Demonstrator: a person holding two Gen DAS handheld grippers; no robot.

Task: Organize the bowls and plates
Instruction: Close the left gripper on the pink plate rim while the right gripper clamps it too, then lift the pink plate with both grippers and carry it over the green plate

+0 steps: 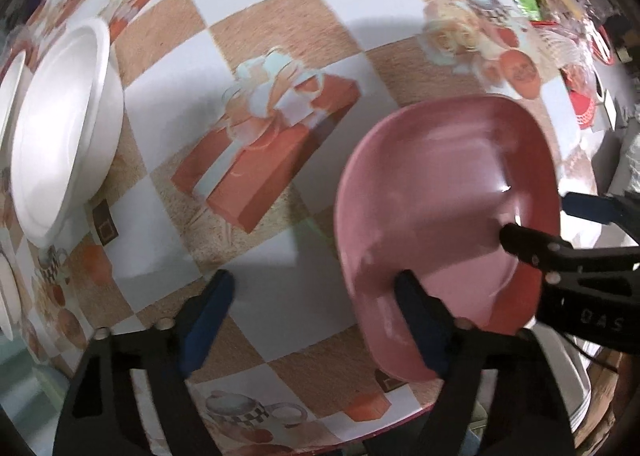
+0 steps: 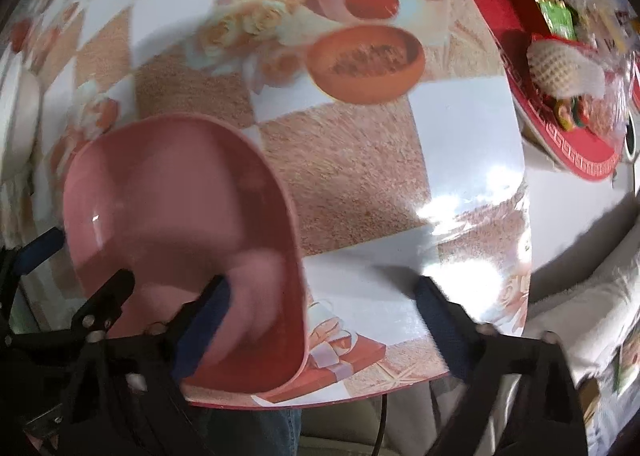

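Note:
A pink bowl (image 1: 444, 216) sits on the patterned table near its front edge; it also shows in the right wrist view (image 2: 180, 224). My left gripper (image 1: 316, 320) is open, its right finger (image 1: 420, 328) inside the bowl's near rim, its left finger (image 1: 208, 328) over the table. My right gripper (image 2: 324, 320) is open, its left finger (image 2: 204, 328) in the bowl, its right finger (image 2: 440, 328) over the table. A white bowl (image 1: 64, 128) stands at the far left beside other white dishes (image 1: 8, 288).
The round table (image 1: 280, 36) has a checkered cloth with printed gifts and cups. A red tray (image 2: 560, 136) with packets and clutter lies at the right. The table's front edge (image 2: 360, 392) is close under both grippers.

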